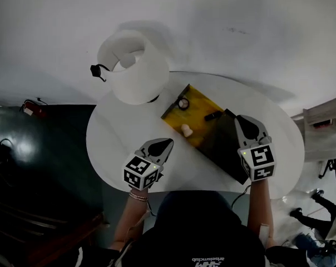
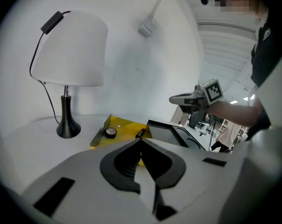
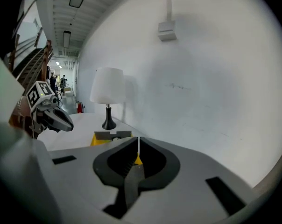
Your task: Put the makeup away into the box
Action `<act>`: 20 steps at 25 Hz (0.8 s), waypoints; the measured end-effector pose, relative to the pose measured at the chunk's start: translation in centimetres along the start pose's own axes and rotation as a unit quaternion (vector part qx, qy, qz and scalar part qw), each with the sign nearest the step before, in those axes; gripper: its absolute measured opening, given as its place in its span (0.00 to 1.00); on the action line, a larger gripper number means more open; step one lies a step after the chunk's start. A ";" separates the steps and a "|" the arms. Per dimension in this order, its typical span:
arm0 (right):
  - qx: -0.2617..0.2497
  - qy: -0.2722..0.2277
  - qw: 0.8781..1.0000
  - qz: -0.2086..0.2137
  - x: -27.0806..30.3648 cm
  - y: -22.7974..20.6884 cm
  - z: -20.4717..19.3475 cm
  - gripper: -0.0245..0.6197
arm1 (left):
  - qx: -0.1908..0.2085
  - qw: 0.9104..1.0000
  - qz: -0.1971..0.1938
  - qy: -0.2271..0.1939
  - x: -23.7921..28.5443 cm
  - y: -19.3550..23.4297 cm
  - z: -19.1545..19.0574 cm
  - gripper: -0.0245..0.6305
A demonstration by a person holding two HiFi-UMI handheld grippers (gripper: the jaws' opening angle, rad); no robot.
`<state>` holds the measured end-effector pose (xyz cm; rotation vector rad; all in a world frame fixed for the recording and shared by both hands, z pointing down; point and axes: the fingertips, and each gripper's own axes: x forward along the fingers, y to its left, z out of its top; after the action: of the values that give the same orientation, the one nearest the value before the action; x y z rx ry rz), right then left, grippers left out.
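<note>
A yellow box (image 1: 197, 114) lies open on the round white table (image 1: 118, 143), its black lid (image 1: 223, 146) folded out toward me. Inside it are a round compact (image 1: 183, 103), a black stick (image 1: 212, 115) and a beige sponge (image 1: 186, 130). My left gripper (image 1: 168, 143) hovers just left of the box, shut with nothing held; its tips (image 2: 141, 140) meet in front of the box (image 2: 124, 125). My right gripper (image 1: 241, 117) hangs over the lid's right end, also shut and empty. In the right gripper view its jaws (image 3: 138, 138) are closed together.
A white-shaded lamp (image 1: 136, 65) with a black base stands at the table's back left, close to the box's far corner. A white wall rises behind the table. Dark floor lies to the left, and shelving (image 1: 324, 115) stands at the right.
</note>
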<state>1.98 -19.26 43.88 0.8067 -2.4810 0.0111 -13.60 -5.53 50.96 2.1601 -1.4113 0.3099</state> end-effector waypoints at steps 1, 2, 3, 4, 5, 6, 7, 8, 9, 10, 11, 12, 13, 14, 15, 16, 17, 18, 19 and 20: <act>0.003 -0.004 1.000 -0.002 -0.9 -0.4 -0.2 0.08 | 0.003 1.000 0.003 -0.007 0.1 -0.4 0.5 0.07; 0.005 -0.008 1.000 -0.003 -1.9 -0.7 -0.4 0.08 | 0.005 1.000 0.006 -0.015 0.1 -0.8 1.1 0.07; 0.006 -0.011 1.000 -0.002 -2.8 -0.9 -0.6 0.08 | 0.005 1.000 0.009 -0.024 0.1 -1.3 1.6 0.07; 0.007 -0.014 1.000 -0.001 -3.7 -1.1 -0.8 0.07 | 0.005 0.999 0.012 -0.033 0.0 -1.7 2.1 0.07; 0.007 -0.017 1.000 0.001 -4.6 -1.2 -1.1 0.07 | 0.005 0.999 0.015 -0.040 0.0 -2.1 2.4 0.07; 0.007 -0.018 1.000 0.002 -5.3 -1.4 -1.4 0.07 | 0.007 0.999 0.018 -0.044 0.0 -2.5 2.7 0.07; 0.008 -0.019 1.000 0.004 -6.1 -1.6 -1.7 0.07 | 0.009 0.999 0.021 -0.045 0.1 -2.9 2.9 0.07; 0.009 -0.021 1.000 0.005 -6.8 -1.8 -2.0 0.07 | 0.012 0.999 0.026 -0.046 0.2 -3.4 3.1 0.07; 0.011 -0.024 1.000 0.006 -7.4 -2.0 -2.3 0.07 | 0.015 0.998 0.030 -0.049 0.2 -3.9 3.4 0.07; 0.013 -0.026 1.000 0.008 -8.0 -2.3 -2.6 0.07 | 0.018 0.998 0.034 -0.053 0.2 -4.5 3.8 0.07; 0.015 -0.029 0.999 0.009 -8.6 -2.5 -2.8 0.07 | 0.020 0.997 0.036 -0.060 0.2 -5.1 4.2 0.07; 0.016 -0.031 0.999 0.010 -9.2 -2.7 -3.1 0.07 | 0.022 0.997 0.038 -0.067 0.1 -5.7 4.6 0.07; 0.016 -0.034 0.999 0.011 -9.7 -2.9 -3.2 0.07 | 0.024 0.996 0.040 -0.074 0.1 -6.2 5.1 0.07; 0.015 -0.037 0.999 0.012 -10.3 -3.1 -3.4 0.07 | 0.027 0.995 0.041 -0.081 0.1 -6.8 5.5 0.07; 0.013 -0.040 0.999 0.013 -10.8 -3.3 -3.6 0.07 | 0.030 0.995 0.043 -0.088 0.0 -7.3 5.9 0.07; 0.012 -0.043 0.999 0.014 -11.3 -3.4 -3.7 0.07 | 0.034 0.994 0.045 -0.096 0.0 -7.7 6.3 0.07; 0.011 -0.046 0.999 0.014 -11.7 -3.5 -3.8 0.07 | 0.037 0.993 0.048 -0.104 -0.2 -8.1 6.7 0.07; 0.009 -0.049 0.999 0.014 -12.1 -3.7 -3.9 0.07 | 0.041 0.992 0.051 -0.111 -0.3 -8.5 7.1 0.07; 0.008 -0.052 0.999 0.013 -12.4 -3.7 -4.0 0.07 | 0.047 0.991 0.053 -0.118 -0.5 -8.9 7.5 0.07; 0.007 -0.053 0.998 0.010 -12.8 -3.7 -4.2 0.07 | 0.053 0.990 0.055 -0.122 -0.7 -9.2 7.7 0.07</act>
<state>14.76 -14.63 40.69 0.8065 -2.5924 -0.0077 -6.32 -6.39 41.35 2.2716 -1.6879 0.1667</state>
